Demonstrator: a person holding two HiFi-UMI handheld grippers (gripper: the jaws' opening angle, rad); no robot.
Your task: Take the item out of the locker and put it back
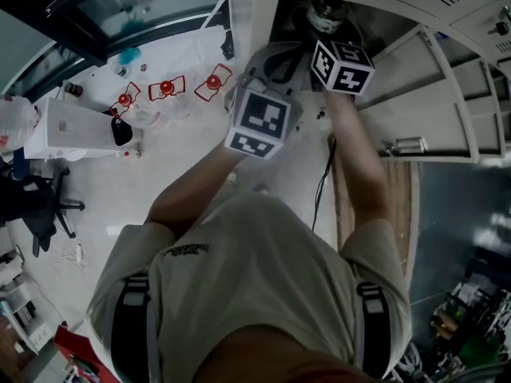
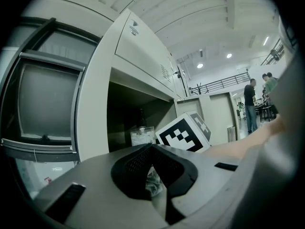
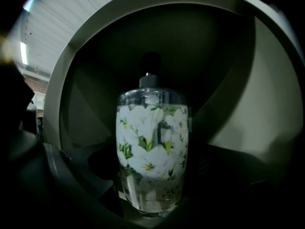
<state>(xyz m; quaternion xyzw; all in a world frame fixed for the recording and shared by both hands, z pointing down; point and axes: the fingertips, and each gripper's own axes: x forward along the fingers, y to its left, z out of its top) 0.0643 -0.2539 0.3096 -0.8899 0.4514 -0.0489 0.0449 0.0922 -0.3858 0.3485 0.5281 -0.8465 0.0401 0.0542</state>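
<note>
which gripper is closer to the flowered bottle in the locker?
Right. The right gripper reaches into the locker, with its open jaws on either side of the bottle. The left gripper is outside the opening, jaws shut, farther back.

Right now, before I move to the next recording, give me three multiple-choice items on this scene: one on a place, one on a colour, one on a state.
1. Where does the bottle stand?
A. on the floor
B. inside the locker
C. on a chair

2. The flowers on its label are:
A. white
B. red
C. blue

3. The locker door is:
A. shut
B. open
C. missing

Answers:
1. B, dark locker walls surround it.
2. A, the petals are white among green leaves.
3. B, it stands swung out at the right of the head view.
</note>
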